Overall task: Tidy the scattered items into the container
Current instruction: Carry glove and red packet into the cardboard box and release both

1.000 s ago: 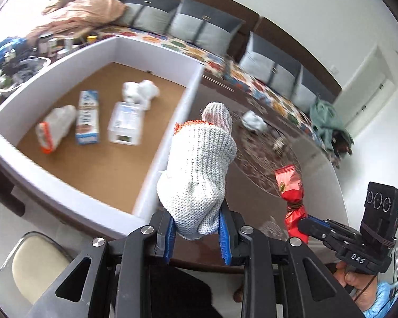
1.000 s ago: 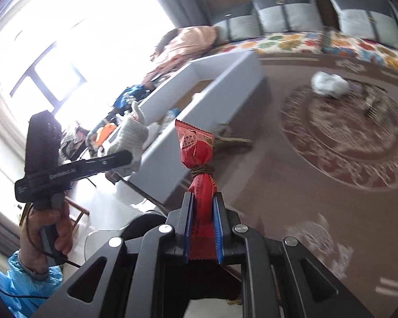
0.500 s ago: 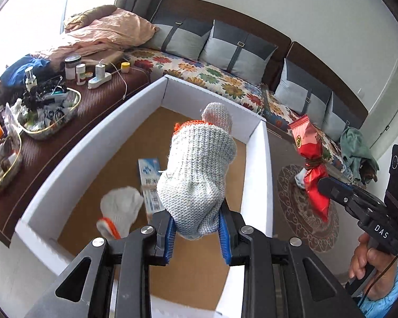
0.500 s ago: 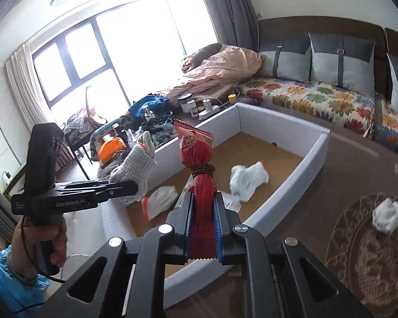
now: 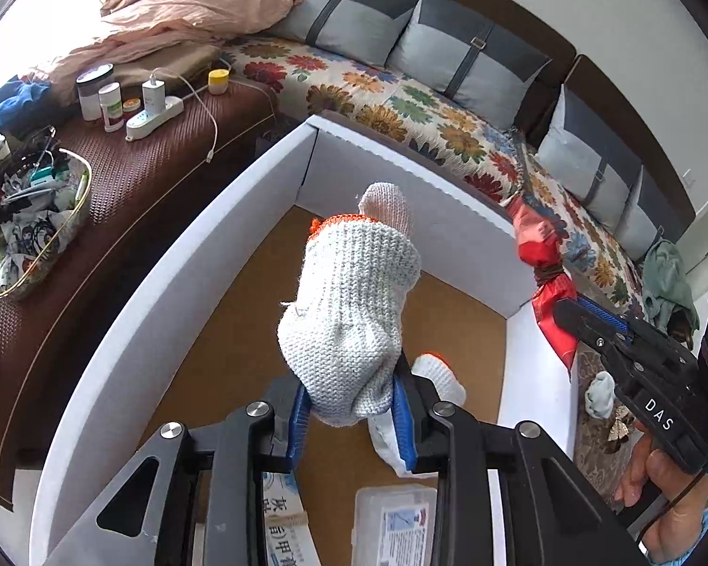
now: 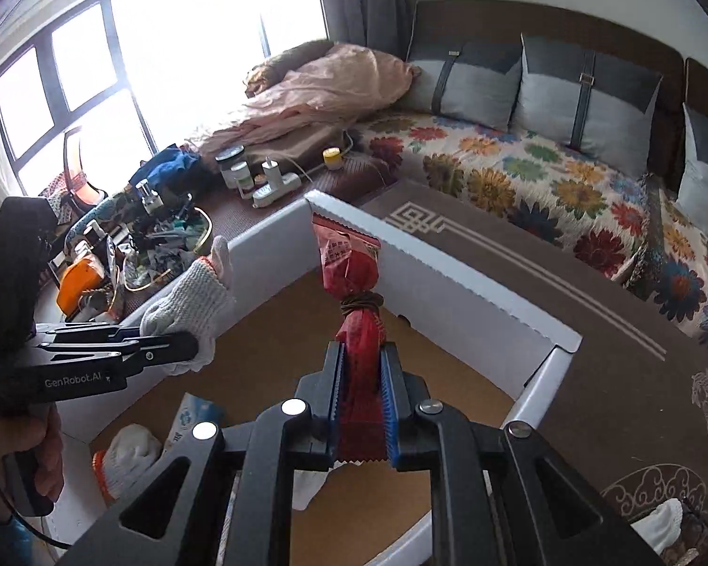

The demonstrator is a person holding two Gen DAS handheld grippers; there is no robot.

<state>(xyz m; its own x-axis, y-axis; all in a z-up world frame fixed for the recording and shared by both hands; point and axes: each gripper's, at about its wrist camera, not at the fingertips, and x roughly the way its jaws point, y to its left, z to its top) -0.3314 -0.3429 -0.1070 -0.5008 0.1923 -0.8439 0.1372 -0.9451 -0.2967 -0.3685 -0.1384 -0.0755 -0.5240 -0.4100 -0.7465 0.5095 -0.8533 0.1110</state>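
Two handheld grippers hover over a white-walled container [image 5: 174, 292] with a brown cardboard floor.

From the left wrist camera, the left gripper [image 5: 351, 417] has a white knitted glove [image 5: 349, 311] with an orange cuff standing up between its blue pads. Its jaws are opening: the right pad looks to be touching the glove's lower edge, while a sliver of space shows by the left pad, so whether it is truly gripped is hard to tell. The glove is above the container's floor, near the middle.

From the right wrist camera, the right gripper [image 6: 361, 405] is closed narrowly on a red snack packet [image 6: 358, 311] with a brown band knotted round its middle. The packet stands upright from the pads, above the container and in front of its far corner.

Inside the container, another white glove [image 6: 127, 457] with an orange cuff lies on the floor near the left wall, just beside a blue-and-white carton [image 6: 191, 420]. A clear plastic box [image 5: 394, 523] is partly hidden behind the left gripper's frame, and the carton's print is cut off there too. A white item under the right gripper is mostly covered, so it cannot be identified.

On the patterned brown table [image 6: 637, 405] outside the container, a crumpled white wad [image 6: 658, 526] lies at the lower right, cut by the frame's edge. A person's hand [image 5: 661, 504] holding the right gripper shows only in part.
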